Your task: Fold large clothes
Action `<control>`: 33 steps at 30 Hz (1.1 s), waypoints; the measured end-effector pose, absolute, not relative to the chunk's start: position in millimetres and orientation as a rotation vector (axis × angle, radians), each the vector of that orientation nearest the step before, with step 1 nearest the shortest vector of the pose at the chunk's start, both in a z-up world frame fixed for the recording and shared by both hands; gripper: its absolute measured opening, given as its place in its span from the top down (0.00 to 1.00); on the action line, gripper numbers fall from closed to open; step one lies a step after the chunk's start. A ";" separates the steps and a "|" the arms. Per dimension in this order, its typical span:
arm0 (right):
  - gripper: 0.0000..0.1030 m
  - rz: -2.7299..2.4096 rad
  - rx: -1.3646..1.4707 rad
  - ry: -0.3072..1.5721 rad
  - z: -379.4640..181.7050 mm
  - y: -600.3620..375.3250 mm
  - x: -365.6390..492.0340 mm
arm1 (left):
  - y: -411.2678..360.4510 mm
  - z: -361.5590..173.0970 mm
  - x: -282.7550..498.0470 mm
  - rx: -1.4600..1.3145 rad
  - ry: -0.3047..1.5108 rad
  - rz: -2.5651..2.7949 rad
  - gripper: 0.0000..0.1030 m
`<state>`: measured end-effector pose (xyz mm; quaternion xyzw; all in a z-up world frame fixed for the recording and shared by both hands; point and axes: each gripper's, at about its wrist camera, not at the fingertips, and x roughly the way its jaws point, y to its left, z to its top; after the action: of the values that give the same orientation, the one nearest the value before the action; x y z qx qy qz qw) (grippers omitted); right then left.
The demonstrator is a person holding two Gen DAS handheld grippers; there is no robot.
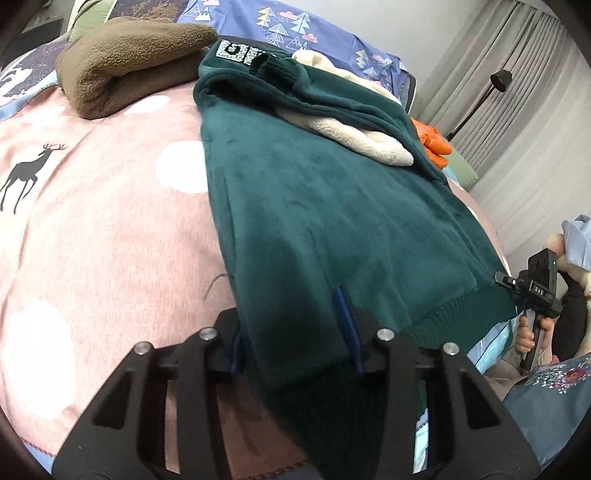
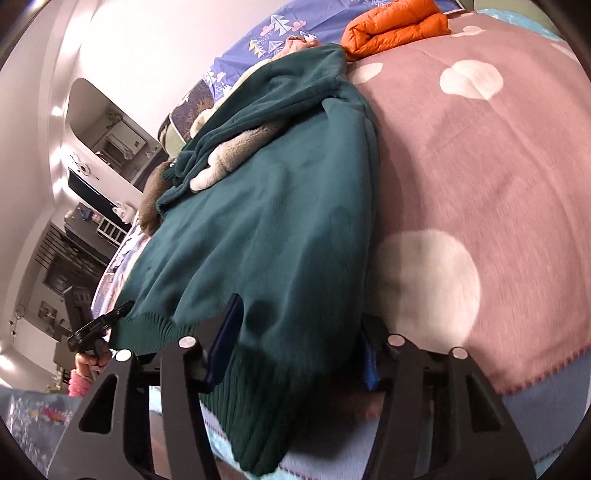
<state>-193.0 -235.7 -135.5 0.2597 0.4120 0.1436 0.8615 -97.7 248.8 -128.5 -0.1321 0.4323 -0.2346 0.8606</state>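
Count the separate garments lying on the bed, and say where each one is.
3: green fleece jacket spread in the middle, folded brown fleece at its far left, orange puffer at its far right. Others may be hidden.

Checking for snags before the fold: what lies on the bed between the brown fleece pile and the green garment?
Only bare pink blanket separates the brown fleece pile from the green garment, per the left wrist view.

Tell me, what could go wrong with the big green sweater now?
The green sweater is thick, and each gripper, left and right, only straddles its bottom edge with wide jaws, so it might slip free. The cream fleece bunched on top could tumble off or get folded inside.
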 end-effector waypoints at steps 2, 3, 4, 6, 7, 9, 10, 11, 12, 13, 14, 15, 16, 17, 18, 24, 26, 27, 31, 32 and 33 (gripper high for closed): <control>0.49 0.294 0.536 0.866 -135.7 -232.2 -186.6 | 243.7 -128.1 -90.7 -0.266 0.906 -0.492 0.58; 0.56 0.284 0.536 0.864 -135.6 -230.4 -182.2 | 239.0 -125.9 -87.3 -0.257 0.905 -0.501 0.74; 0.74 0.261 0.544 0.861 -134.9 -229.6 -176.9 | 236.3 -122.3 -85.9 -0.260 0.899 -0.513 0.80; 0.78 0.265 0.653 0.829 -130.7 -236.8 -173.7 | 236.0 -101.9 -90.7 -0.266 0.816 -0.526 0.83; 0.79 0.291 0.723 0.768 -120.4 -242.7 -177.0 | 237.7 -90.1 -94.3 -0.273 0.770 -0.535 0.83; 0.80 0.300 0.736 0.695 -97.9 -247.7 -184.0 | 243.0 -63.6 -100.8 -0.303 0.684 -0.550 0.84; 0.80 0.308 0.732 0.652 -81.3 -249.6 -188.8 | 244.7 -52.1 -103.6 -0.305 0.651 -0.555 0.84; 0.80 0.318 0.729 0.627 -70.8 -250.5 -191.9 | 246.3 -37.5 -108.6 -0.306 0.615 -0.568 0.84; 0.80 0.338 0.723 0.587 -54.2 -251.7 -198.5 | 247.1 -28.2 -114.0 -0.309 0.593 -0.580 0.84; 0.81 0.354 0.713 0.555 -40.2 -252.2 -206.5 | 249.2 -17.7 -122.8 -0.309 0.571 -0.593 0.84; 0.81 0.363 0.691 0.530 -25.8 -251.9 -217.5 | 251.7 -8.0 -134.2 -0.302 0.554 -0.601 0.84; 0.81 0.365 0.672 0.518 -16.2 -251.0 -227.1 | 253.7 -2.1 -143.1 -0.297 0.547 -0.603 0.84; 0.81 0.363 0.647 0.512 -5.9 -250.4 -240.3 | 255.7 2.8 -150.6 -0.293 0.553 -0.601 0.83; 0.80 0.363 0.629 0.514 0.8 -250.1 -250.8 | 257.5 7.3 -158.4 -0.296 0.565 -0.599 0.83; 0.80 0.364 0.614 0.523 5.4 -249.2 -259.0 | 259.2 10.1 -165.0 -0.307 0.581 -0.602 0.82; 0.79 0.298 0.576 0.634 -14.3 -239.5 -250.7 | 249.5 -15.0 -153.5 -0.329 0.679 -0.582 0.77; 0.79 0.284 0.630 0.666 -29.0 -245.0 -244.2 | 250.0 -26.3 -145.3 -0.353 0.731 -0.563 0.76; 0.79 0.284 0.662 0.672 -35.2 -248.7 -241.5 | 252.5 -30.5 -141.9 -0.368 0.749 -0.560 0.75; 0.79 0.297 0.691 0.648 -35.3 -253.0 -238.2 | 257.0 -27.9 -137.0 -0.395 0.740 -0.569 0.73; 0.79 0.300 0.691 0.641 -33.3 -252.7 -237.3 | 255.9 -26.9 -137.1 -0.396 0.740 -0.568 0.73; 0.79 0.305 0.692 0.633 -31.3 -252.6 -233.8 | 254.9 -26.5 -134.1 -0.398 0.743 -0.565 0.73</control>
<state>-233.8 -252.6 -31.3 0.3320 0.3040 0.1463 0.8809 -134.1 254.9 -26.5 -0.1905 0.3559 -0.2707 0.8739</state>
